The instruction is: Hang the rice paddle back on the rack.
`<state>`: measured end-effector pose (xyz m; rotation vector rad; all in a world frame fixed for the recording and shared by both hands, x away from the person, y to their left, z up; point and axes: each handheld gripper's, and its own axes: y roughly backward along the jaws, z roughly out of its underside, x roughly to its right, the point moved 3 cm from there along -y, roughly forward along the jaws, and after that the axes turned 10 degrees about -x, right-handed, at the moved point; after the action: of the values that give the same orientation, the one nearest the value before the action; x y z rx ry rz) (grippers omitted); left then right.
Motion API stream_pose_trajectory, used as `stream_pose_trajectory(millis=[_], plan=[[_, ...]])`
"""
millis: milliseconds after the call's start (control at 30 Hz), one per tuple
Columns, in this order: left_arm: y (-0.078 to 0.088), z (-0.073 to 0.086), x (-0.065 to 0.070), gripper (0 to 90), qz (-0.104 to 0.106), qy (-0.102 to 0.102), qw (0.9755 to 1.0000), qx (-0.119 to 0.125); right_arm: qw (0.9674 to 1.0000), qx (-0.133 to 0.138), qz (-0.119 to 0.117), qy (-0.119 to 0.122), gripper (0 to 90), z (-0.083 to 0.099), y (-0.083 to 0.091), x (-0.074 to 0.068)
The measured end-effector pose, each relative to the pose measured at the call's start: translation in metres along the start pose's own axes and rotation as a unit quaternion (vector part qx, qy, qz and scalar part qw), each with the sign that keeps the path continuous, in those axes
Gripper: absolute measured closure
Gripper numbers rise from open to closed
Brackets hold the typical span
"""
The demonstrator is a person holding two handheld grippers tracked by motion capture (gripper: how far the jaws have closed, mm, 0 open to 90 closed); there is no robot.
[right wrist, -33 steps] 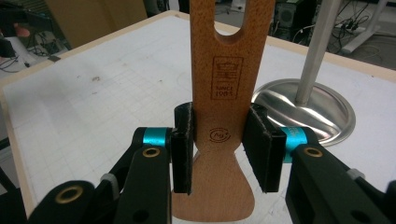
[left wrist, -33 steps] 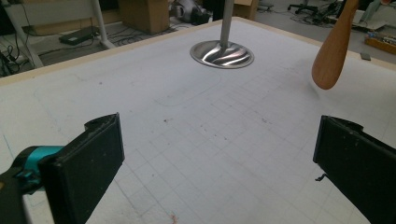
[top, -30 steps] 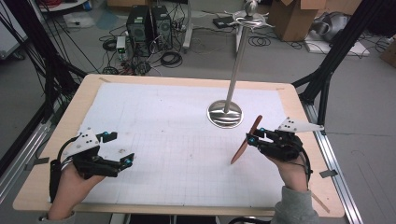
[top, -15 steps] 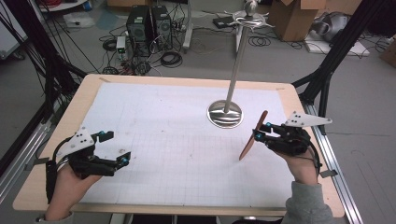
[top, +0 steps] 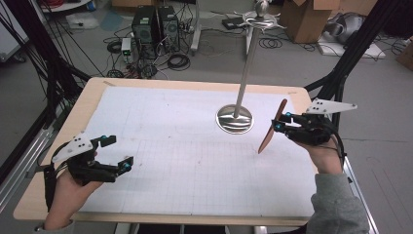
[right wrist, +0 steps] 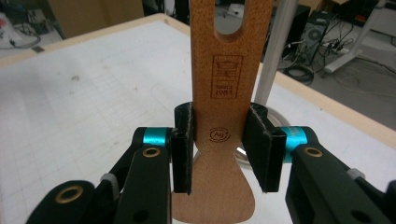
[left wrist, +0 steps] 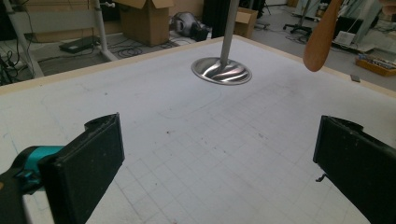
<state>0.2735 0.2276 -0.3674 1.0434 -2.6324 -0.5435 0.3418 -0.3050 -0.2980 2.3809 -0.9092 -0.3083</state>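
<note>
Wood is what we have in the right claw (top: 281, 123): a flat wooden spatula (top: 272, 127) with a slot cut through its upper part, pinched across its narrow waist by both pads. In the right gripper view the pads press on the two edges of the spatula (right wrist: 218, 130), its slotted end rising beyond the claw and its rounded end hanging below it. We judge that hold to be deliberate: gripping at the waist leaves the slot free, and the slot looks meant for hanging.

Just beyond the claw, and a little to its inner side, stands the metal stand (top: 243, 83), a tall pole on a round polished base with small hooks at its top (top: 262, 15). We take the spatula to be clear of the bench (top: 58, 146), tilted, its upper tip nearest the pole. The next move would seem to call for lifting the slot up to one of those hooks.

Our left claw (top: 116, 154) rests low over the bench, well apart from the stand, jaws wide and holding nothing; from it the spatula (left wrist: 322, 39) shows far ahead.
</note>
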Motion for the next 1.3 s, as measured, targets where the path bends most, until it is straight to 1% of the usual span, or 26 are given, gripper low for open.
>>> stream_pose_trajectory(millis=[67, 100, 167, 267, 300, 367, 433, 567, 667, 767, 833, 900, 1033, 1167, 1233, 1267, 1300], plan=[[0.001, 0.0, -0.001, 2.3, -0.001, 0.0, 1.0, -0.001, 1.0, 0.003, -0.002, 0.002, 64.8, -0.002, 0.0, 0.002], [0.001, 0.002, -0.002, 2.3, -0.005, 0.0, 1.0, -0.001, 0.9999, 0.01, -0.002, 0.007, 64.8, -0.007, 0.001, 0.005], [0.001, 0.004, -0.004, 2.3, -0.005, 0.002, 1.0, -0.003, 0.9999, 0.013, -0.006, 0.007, 64.8, -0.012, 0.001, 0.007], [0.0, 0.005, -0.005, 2.3, -0.007, 0.004, 1.0, -0.006, 0.9998, 0.018, -0.006, 0.011, 64.8, -0.019, 0.001, 0.01], [-0.001, 0.006, -0.005, 2.3, -0.005, 0.003, 1.0, -0.007, 0.9997, 0.019, -0.004, 0.011, 64.8, -0.021, 0.001, 0.011], [-0.001, 0.005, -0.004, 2.3, 0.0, 0.009, 1.0, -0.002, 0.9997, 0.021, -0.006, 0.006, 64.8, -0.025, 0.001, 0.013], [-0.001, 0.004, -0.002, 2.3, 0.004, 0.004, 1.0, 0.001, 0.9997, 0.023, -0.006, 0.004, 64.8, -0.029, 0.001, 0.016], [-0.002, 0.003, 0.0, 2.3, 0.007, 0.002, 1.0, 0.001, 0.9996, 0.026, -0.007, -0.002, 64.8, -0.035, 0.0, 0.023], [-0.003, 0.004, 0.0, 2.3, 0.005, 0.0, 1.0, -0.002, 0.9995, 0.03, -0.007, -0.008, 64.8, -0.039, 0.0, 0.027], [-0.001, 0.005, -0.001, 2.3, -0.003, -0.001, 1.0, 0.005, 0.9994, 0.032, -0.009, -0.013, 64.8, -0.043, -0.001, 0.03], [-0.001, 0.005, -0.001, 2.3, -0.005, -0.001, 1.0, 0.008, 0.9995, 0.029, -0.004, -0.011, 64.8, -0.047, -0.003, 0.031], [0.001, 0.005, -0.003, 2.3, -0.008, 0.001, 0.9999, 0.012, 0.9995, 0.03, 0.01, -0.007, 64.8, -0.049, -0.004, 0.033], [0.002, 0.007, -0.005, 2.3, -0.01, 0.006, 0.9999, 0.009, 0.9995, 0.027, 0.011, -0.008, 64.8, -0.054, -0.006, 0.038], [0.001, 0.008, -0.006, 2.3, -0.01, 0.007, 0.9999, 0.007, 0.9994, 0.031, 0.008, -0.012, 64.8, -0.057, -0.005, 0.042], [0.001, 0.008, -0.006, 2.3, -0.011, 0.007, 0.9999, 0.005, 0.9991, 0.038, 0.007, -0.02, 64.8, -0.062, -0.002, 0.047], [0.001, 0.008, -0.006, 2.3, -0.011, 0.009, 0.9999, 0.006, 0.9991, 0.038, 0.007, -0.02, 64.8, -0.062, -0.002, 0.047], [0.002, 0.008, -0.007, 2.3, -0.011, 0.01, 0.9999, 0.008, 0.9987, 0.045, 0.009, -0.021, 64.8, -0.065, -0.001, 0.049]])
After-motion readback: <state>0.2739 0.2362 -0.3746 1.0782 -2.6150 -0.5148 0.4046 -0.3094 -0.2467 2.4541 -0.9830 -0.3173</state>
